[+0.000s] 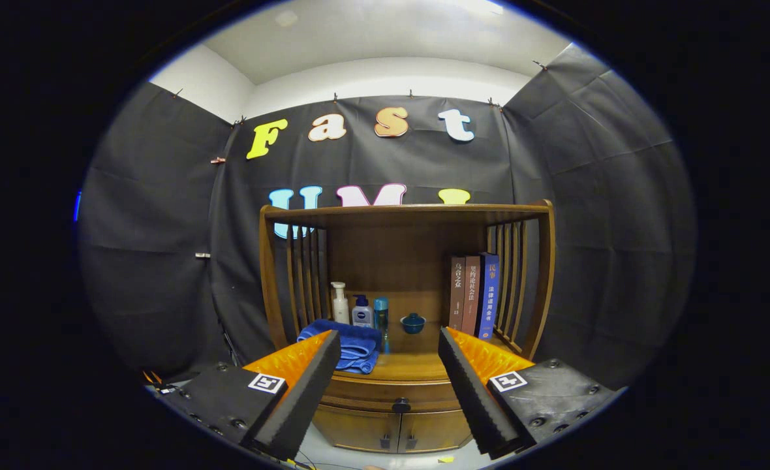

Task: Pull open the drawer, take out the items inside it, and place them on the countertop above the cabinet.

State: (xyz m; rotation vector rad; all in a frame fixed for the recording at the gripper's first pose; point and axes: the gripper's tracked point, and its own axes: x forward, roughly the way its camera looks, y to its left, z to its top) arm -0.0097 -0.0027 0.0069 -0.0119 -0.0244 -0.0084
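I am holding the gripper (389,343) out in front of a wooden cabinet (406,261), and its two fingers are spread wide apart, gripping nothing. Through the gap between them I am seeing the cabinet's countertop (411,367).

On the left of the countertop, a folded blue towel (352,344) is lying just past the left finger, and that finger is hiding part of it. Behind the towel, three bottles are standing close together: a white pump bottle (340,303), a white bottle with a dark blue pump (361,312), and a tall blue bottle (381,314). A little to their right, a small blue bowl (413,322) is sitting by itself. Further right, three books (474,295) are standing up, leaning against the slatted side of the cabinet.

Below the countertop, the drawer (391,393) is closed, and its dark round knob (401,405) is sitting between my fingers, further ahead. Under it, two small doors (395,429) are shut too.
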